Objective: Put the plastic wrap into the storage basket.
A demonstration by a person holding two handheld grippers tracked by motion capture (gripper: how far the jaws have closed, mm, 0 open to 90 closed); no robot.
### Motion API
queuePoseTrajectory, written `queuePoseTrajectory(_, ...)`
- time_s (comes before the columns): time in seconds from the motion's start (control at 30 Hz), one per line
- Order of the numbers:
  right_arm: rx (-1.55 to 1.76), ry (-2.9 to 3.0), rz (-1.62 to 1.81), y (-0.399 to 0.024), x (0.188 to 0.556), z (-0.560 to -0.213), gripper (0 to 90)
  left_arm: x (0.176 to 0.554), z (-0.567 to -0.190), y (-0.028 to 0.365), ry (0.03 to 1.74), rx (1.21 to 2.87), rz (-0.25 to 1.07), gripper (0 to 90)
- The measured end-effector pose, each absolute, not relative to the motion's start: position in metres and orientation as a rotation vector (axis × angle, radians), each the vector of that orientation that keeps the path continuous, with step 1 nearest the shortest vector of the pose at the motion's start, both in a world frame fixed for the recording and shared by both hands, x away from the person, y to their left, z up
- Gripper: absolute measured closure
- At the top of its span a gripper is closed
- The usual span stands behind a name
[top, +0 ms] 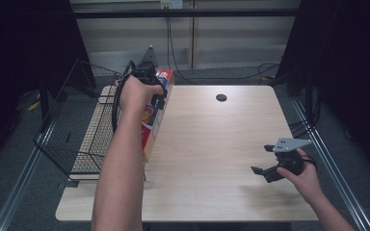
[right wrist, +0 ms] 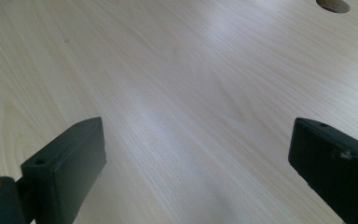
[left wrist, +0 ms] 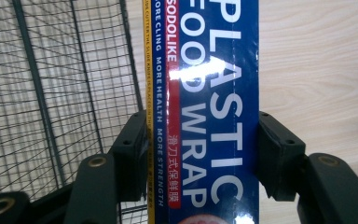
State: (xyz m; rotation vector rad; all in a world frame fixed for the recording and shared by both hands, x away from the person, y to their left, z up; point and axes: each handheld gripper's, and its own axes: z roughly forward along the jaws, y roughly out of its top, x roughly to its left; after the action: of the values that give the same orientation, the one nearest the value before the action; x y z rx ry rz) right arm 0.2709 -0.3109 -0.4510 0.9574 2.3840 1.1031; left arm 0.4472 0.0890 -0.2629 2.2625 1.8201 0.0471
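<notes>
The left tongs [left wrist: 200,154] pinch a long box [left wrist: 205,107] of plastic food wrap, one black pad pressed flat against each long side of it; the blue face with its white lettering and a red strip of print runs straight up between the pads in the left gripper view, and a yellow edge shows along the box's left side. In the high view the left hand [top: 136,91] grips those tongs [top: 150,79] near the far left part of the bench [top: 212,144], and the box [top: 150,132] slants from the tongs toward the person, its near end close to the bench's left edge; whether that end touches the wood cannot be told. Just left of the box stands a black wire basket [top: 77,130], its mesh wall also seen beside the box in the left gripper view. The right tongs [top: 265,161] sit well apart from the box, low over the near right part of the bench in the right hand [top: 306,178], their jaws spread wide with bare wood between them, as the right gripper view [right wrist: 196,158] shows. A dark round hole [top: 221,97] lies in the bench's far part.
</notes>
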Motion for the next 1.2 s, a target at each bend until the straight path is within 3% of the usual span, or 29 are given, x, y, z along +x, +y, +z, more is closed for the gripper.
queuePoseTrajectory(1.2, 0.958, 2.395, 1.110, -0.310, 0.271, -0.451, 3.8, 0.442, -0.228, 0.142, 1.912, 2.170, 0.083, 44.3)
